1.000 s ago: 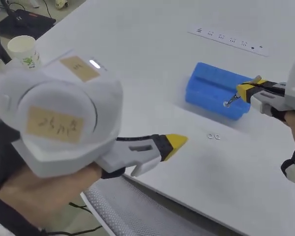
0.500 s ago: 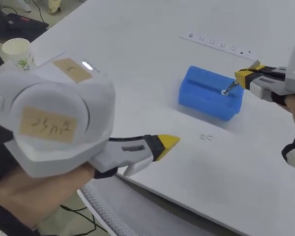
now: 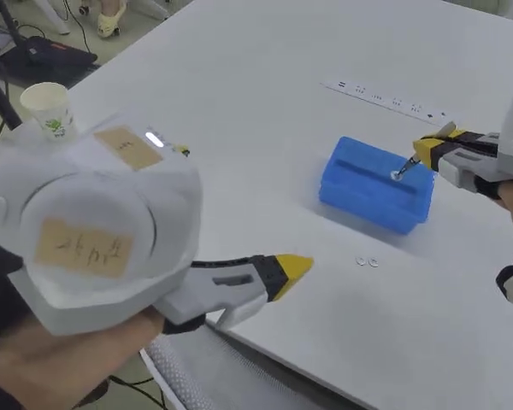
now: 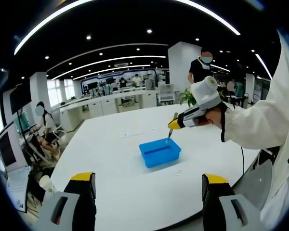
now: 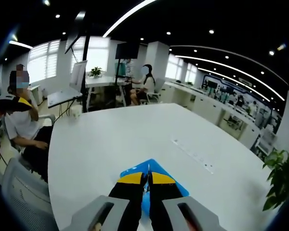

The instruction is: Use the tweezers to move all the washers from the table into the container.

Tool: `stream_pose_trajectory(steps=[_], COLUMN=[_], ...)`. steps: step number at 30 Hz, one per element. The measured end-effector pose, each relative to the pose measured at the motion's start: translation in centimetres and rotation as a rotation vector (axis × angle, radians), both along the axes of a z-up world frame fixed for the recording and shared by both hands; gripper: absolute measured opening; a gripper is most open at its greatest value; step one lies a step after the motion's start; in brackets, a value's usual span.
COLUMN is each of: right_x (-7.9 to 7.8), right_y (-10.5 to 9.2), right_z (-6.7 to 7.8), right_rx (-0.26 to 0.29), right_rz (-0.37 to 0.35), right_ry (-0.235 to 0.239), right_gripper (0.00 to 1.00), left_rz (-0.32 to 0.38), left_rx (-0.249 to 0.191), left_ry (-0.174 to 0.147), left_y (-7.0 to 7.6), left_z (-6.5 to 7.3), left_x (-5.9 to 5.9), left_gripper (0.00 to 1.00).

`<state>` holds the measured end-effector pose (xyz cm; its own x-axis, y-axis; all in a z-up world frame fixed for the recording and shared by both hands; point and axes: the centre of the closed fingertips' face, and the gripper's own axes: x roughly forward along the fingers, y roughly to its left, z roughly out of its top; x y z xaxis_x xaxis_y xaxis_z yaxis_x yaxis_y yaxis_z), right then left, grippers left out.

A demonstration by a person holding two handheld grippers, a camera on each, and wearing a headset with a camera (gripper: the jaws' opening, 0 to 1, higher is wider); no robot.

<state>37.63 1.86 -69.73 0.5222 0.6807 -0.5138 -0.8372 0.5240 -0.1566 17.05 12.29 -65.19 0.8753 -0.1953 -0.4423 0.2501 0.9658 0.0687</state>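
A blue container [image 3: 368,192] sits on the white table [image 3: 239,128]. My right gripper [image 3: 429,152] is shut on thin tweezers [image 3: 404,167], and their tip hangs over the container's right part with a small grey bit at it, maybe a washer. Two washers [image 3: 367,261] lie side by side on the table just in front of the container. My left gripper [image 3: 289,268] hovers open over the near table edge, left of the washers. From the left gripper view, its jaws [image 4: 148,182] stand wide apart with the container [image 4: 160,151] and right gripper [image 4: 175,123] ahead. In the right gripper view the right gripper [image 5: 145,179] is shut above the container [image 5: 134,169].
A white power strip [image 3: 385,100] lies on the table beyond the container. A paper cup [image 3: 51,109] stands off to the far left. A chair back [image 3: 205,376] sits below the near table edge. People and desks fill the room behind.
The right gripper has carried the tweezers' tip from the container's near right wall to farther over its inside. The head camera has shifted; the left gripper holds about the same place.
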Motion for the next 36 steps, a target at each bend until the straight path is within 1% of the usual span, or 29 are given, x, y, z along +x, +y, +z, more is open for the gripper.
stream_pose_trajectory(steps=[3, 7, 10, 12, 16, 18, 20, 23, 26, 28, 30, 33, 36], right_x=[0.6, 1.4, 1.6, 1.7, 2.0, 2.1, 2.3, 2.4, 2.6, 2.7, 2.7, 2.6, 2.5], right_y=[0.5, 1.4, 2.1, 2.5, 3.2, 3.4, 3.4, 3.3, 3.0, 3.0, 3.0, 2.9, 2.8], right_z=[-0.9, -2.4, -3.4, -3.9, -5.2, -5.8, -6.4, -7.4, -8.4, -8.8, -9.3, -10.1, -10.4], right_rx=[-0.010, -0.018, -0.026, -0.027, -0.034, -0.035, -0.037, -0.041, -0.045, -0.042, -0.041, -0.045, -0.048], right_rz=[0.001, 0.007, 0.013, 0.017, 0.025, 0.025, 0.023, 0.018, 0.012, 0.007, 0.005, 0.005, 0.003], right_ry=[0.005, 0.025, 0.033, 0.034, 0.037, 0.042, 0.049, 0.062, 0.075, 0.085, 0.093, 0.106, 0.107], right_gripper=[0.00, 0.00, 0.00, 0.00, 0.00, 0.00, 0.00, 0.00, 0.00, 0.00, 0.00, 0.00, 0.00], left_rz=[0.005, 0.016, 0.022, 0.024, 0.028, 0.033, 0.038, 0.035, 0.034, 0.027, 0.027, 0.022, 0.018], left_rx=[-0.005, -0.016, -0.023, -0.026, -0.024, -0.024, -0.030, -0.029, -0.038, -0.042, -0.037, -0.053, -0.049], left_ry=[0.002, 0.006, 0.006, 0.000, 0.005, -0.003, -0.004, 0.004, -0.009, -0.005, 0.001, 0.000, 0.003], left_y=[0.2, 0.5, 0.6, 0.7, 0.8, 0.9, 0.9, 0.5, 0.1, -0.3, -0.5, -0.8, -1.0], left_z=[-0.1, -0.3, -0.3, -0.3, -0.5, -0.5, -0.6, -1.0, -1.0, -1.3, -1.5, -1.5, -1.7], left_x=[0.3, 0.7, 0.9, 1.0, 1.2, 1.3, 1.4, 1.6, 1.8, 2.0, 2.1, 2.3, 2.4], left_gripper=[0.93, 0.92, 0.91, 0.91, 0.91, 0.91, 0.91, 0.90, 0.90, 0.90, 0.90, 0.88, 0.88])
